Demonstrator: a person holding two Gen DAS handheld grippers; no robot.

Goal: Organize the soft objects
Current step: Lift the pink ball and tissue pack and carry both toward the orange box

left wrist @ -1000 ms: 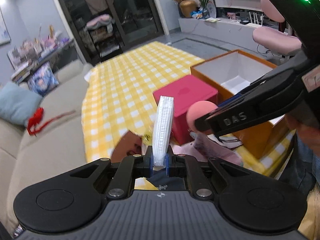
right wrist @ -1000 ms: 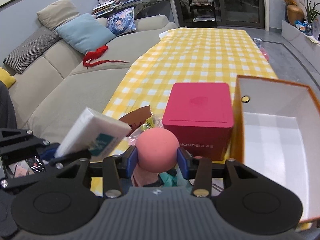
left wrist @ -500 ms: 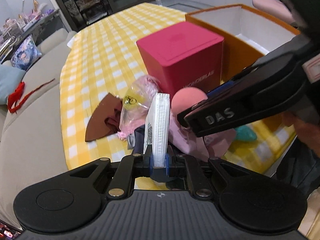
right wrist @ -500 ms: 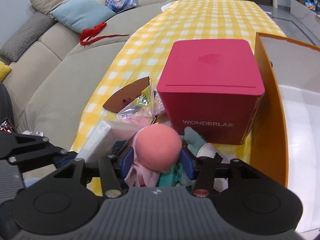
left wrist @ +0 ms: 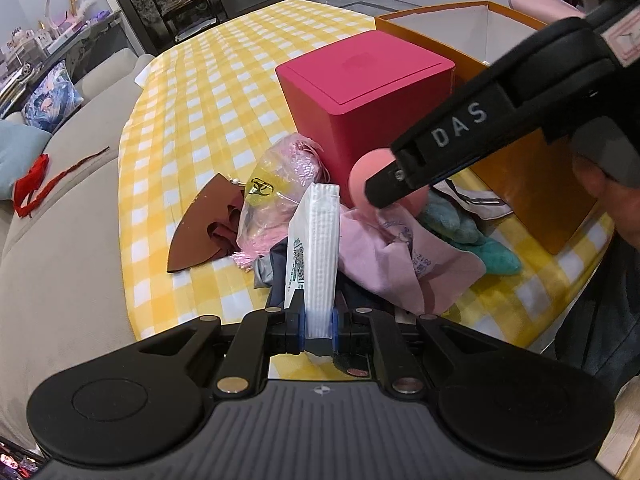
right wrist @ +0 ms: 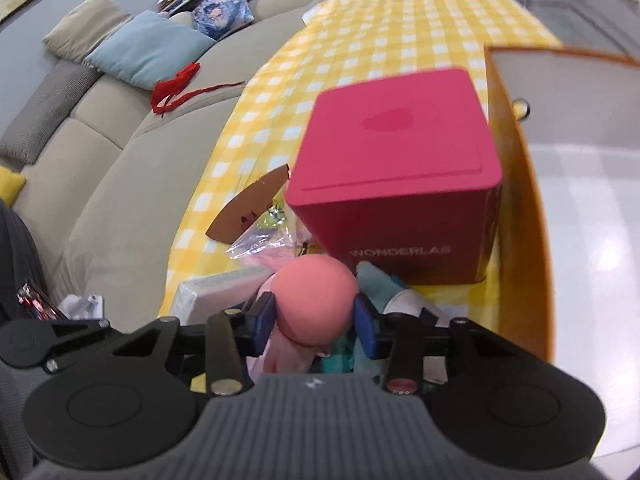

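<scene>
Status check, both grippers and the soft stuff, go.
Left gripper shut on tissue pack. Right gripper, just closing, on pink ball. Red box ahead.

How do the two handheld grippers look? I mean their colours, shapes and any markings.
Both are black plastic. The left gripper and the right gripper each have blue pads on the fingertips, a ribbed grey body with a small emblem, two round discs at the sides and silver screw heads. Seen from the left wrist view, the right one's finger carries white letters "DAS".

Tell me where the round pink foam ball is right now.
The round pink foam ball sits clamped in the right hand-held gripper, just in front of the magenta square box, above the pile of soft cloths.
</scene>
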